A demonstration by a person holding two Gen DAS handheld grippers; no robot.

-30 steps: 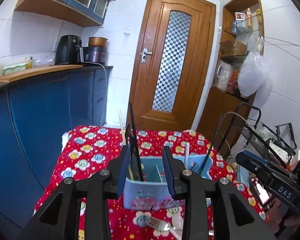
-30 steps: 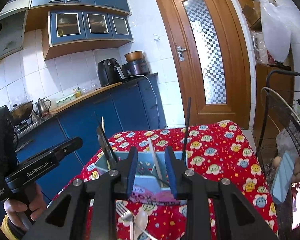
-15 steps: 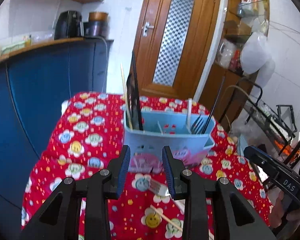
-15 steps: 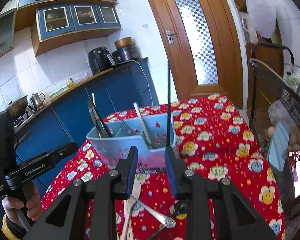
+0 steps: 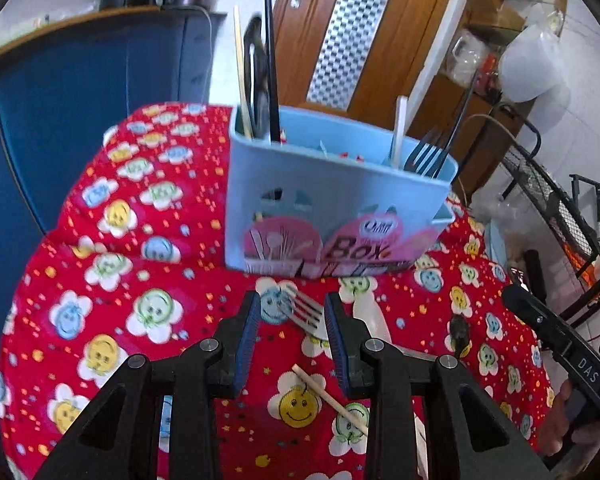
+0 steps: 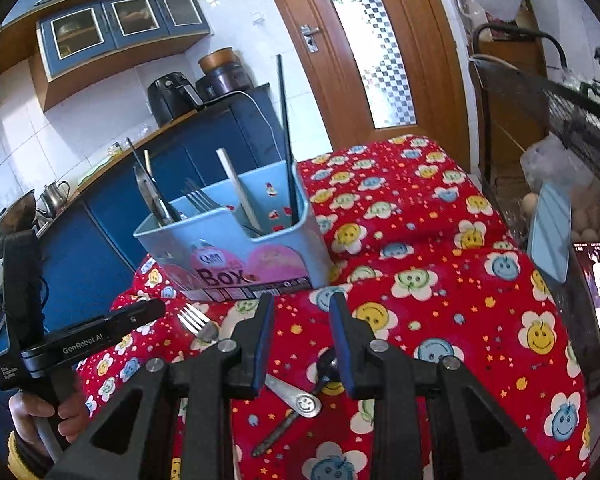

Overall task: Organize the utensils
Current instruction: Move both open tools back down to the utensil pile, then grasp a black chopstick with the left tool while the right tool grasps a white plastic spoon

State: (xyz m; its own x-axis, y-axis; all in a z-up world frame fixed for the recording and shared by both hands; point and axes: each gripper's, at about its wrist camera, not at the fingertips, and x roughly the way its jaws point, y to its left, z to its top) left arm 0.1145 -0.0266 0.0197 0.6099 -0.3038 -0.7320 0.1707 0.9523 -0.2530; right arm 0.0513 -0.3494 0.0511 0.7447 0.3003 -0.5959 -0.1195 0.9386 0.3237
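Left tool [image 5: 291,322], spread and pinching nothing, hovers over fork [image 5: 307,314] whose tines point toward holder [image 5: 332,216]

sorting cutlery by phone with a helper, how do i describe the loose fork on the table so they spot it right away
Find the light blue utensil box standing on the red flowered tablecloth. On the cloth just in front of the box's pink label lies a silver fork, tines toward the box. It is the only fork lying flat; the other forks stand upright inside the box, and its neighbours are a white spoon and a wooden chopstick.
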